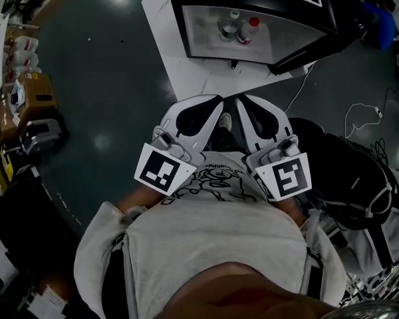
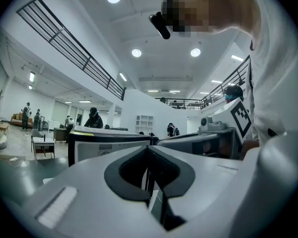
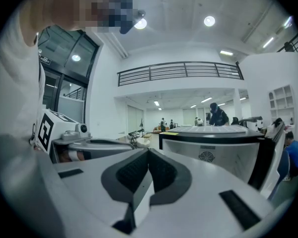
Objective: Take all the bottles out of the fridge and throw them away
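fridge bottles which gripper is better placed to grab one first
Right, narrowly. Both grippers are shut and empty, but the right gripper points nearly straight at the red-capped bottle; the left gripper sits further aside.

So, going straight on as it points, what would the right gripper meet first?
Probably the black box-shaped mini fridge, near its left edge; nothing shows before it, though depth is unclear.

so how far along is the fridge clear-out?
Done: no bottle is out yet; the fridge door looks swung open. In hand: nothing. The left gripper and right gripper are both shut and empty, held close in front of the person's chest. Left: the bottles stand inside the fridge, all to take out and bin.
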A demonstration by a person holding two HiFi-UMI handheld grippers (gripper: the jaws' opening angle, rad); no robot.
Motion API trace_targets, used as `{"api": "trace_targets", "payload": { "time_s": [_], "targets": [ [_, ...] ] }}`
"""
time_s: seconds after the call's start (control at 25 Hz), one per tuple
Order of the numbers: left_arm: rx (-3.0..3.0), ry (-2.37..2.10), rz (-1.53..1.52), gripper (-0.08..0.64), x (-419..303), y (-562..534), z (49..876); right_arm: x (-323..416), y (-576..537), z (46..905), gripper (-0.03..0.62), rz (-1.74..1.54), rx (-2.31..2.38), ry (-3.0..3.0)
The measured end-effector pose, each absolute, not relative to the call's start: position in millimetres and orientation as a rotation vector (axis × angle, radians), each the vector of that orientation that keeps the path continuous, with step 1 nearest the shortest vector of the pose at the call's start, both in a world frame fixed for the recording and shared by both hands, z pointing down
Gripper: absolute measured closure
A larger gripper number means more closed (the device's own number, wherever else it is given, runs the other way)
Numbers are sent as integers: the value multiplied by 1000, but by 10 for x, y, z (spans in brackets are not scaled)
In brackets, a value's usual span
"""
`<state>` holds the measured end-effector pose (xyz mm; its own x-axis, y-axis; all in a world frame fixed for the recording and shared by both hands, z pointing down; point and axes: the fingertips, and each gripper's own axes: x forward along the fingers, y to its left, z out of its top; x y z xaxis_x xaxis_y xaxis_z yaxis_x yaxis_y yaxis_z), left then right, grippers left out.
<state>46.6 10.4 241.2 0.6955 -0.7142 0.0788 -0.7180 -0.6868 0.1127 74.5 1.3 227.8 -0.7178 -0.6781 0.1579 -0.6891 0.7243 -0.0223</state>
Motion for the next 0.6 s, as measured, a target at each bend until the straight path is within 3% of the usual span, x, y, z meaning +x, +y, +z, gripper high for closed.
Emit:
{"api": "trace_targets", "payload": {
  "time_s": [0.6],
  "targets": [
    [2743,-1238,76,551,913,-461,2449,1195,-572,2311,583,134,1049,-2827]
  ]
}}
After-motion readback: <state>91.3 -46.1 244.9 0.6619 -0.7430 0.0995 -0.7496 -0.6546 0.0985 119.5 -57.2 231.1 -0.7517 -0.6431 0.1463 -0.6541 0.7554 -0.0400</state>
